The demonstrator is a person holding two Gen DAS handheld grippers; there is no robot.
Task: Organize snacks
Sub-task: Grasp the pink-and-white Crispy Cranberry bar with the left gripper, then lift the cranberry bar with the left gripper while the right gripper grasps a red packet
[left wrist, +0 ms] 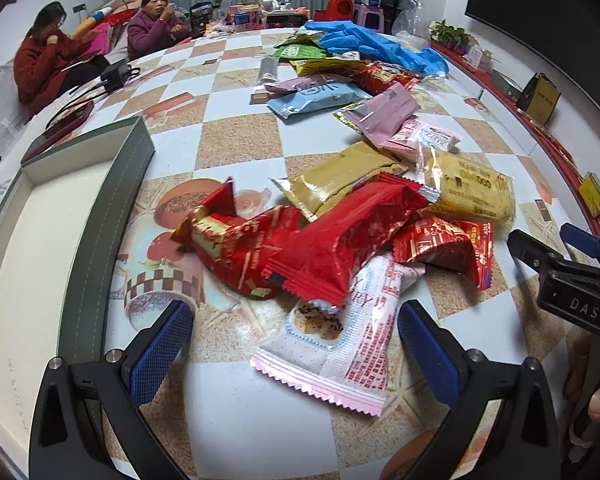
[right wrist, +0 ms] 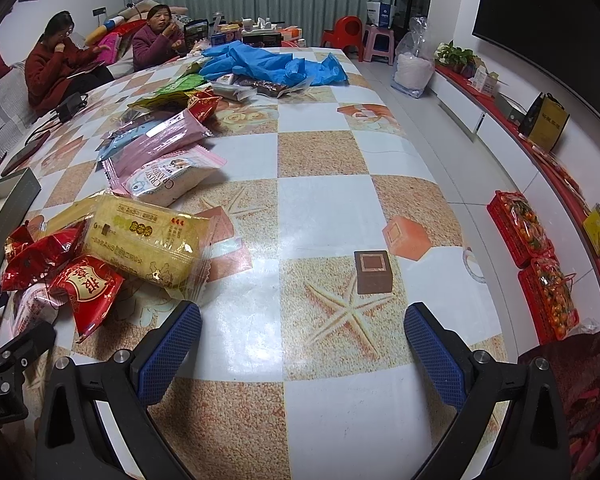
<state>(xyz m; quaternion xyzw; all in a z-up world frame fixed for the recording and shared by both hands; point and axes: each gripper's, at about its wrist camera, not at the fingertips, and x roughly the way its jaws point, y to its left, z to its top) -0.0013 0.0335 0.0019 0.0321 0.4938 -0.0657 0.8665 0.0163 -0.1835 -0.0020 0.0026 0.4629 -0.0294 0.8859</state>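
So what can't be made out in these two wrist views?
- Open grey-walled box: left wrist view, near end cut by the frame edge; only a corner in the right view.
- White-and-pink snack packet: upper part hidden under the plain red foil packet.
- Small print on the yellow packet: too small to read.
- Snacks beneath the blue gloves: covered.

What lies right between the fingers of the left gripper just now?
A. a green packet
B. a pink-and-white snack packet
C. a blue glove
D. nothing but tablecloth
B: in the left wrist view the pink-and-white snack packet lies flat on the table between the open left gripper fingers, not yet pinched.
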